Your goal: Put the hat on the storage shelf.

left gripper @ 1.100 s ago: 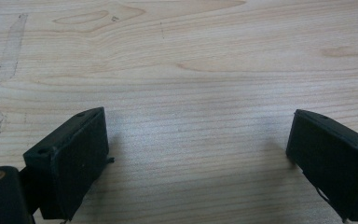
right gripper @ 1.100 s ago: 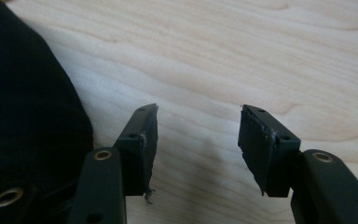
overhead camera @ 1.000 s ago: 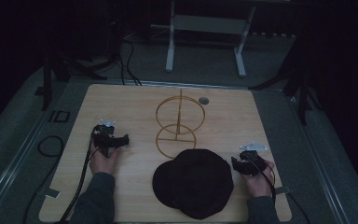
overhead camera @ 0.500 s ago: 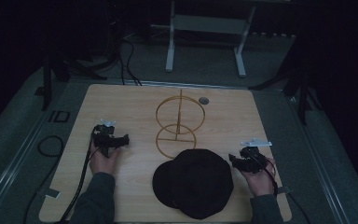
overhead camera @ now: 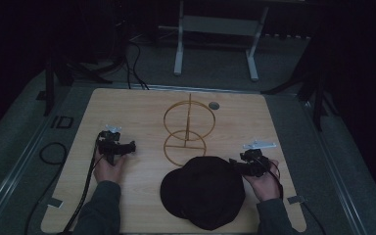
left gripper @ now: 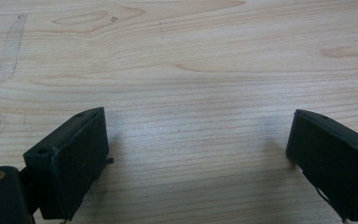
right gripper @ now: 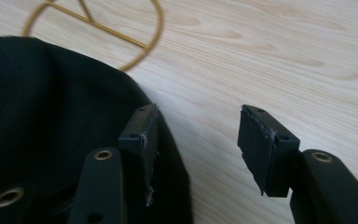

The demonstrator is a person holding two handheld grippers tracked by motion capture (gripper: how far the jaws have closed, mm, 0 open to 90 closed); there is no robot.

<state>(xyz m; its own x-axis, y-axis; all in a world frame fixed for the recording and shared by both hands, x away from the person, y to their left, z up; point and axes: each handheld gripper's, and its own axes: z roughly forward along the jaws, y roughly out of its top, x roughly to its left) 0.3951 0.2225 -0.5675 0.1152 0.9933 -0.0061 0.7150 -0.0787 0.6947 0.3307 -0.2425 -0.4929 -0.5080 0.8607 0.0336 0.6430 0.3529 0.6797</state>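
A black hat [overhead camera: 203,191] lies flat on the wooden table [overhead camera: 127,107] near its front edge. Just behind it stands a gold wire stand [overhead camera: 188,127] of two rings on a post. My right gripper [overhead camera: 236,166] hovers at the hat's right edge, pointing left. In the right gripper view the hat [right gripper: 51,116] lies at the left and the right gripper [right gripper: 198,112] is partly open, one jaw above the brim, the other above bare wood, gripping nothing. My left gripper [overhead camera: 131,146] rests left of the stand. In its own view the left gripper [left gripper: 198,116] is wide open over bare wood.
A small dark round disc [overhead camera: 214,105] sits in the tabletop behind the stand. A white frame [overhead camera: 215,29] stands on the floor beyond the table. Cables [overhead camera: 54,152] trail off the table's left side. The stand's gold ring [right gripper: 144,42] curves near the hat.
My right gripper has moved left and slightly up, from beside the hat to its right edge. The left gripper has stayed where it was.
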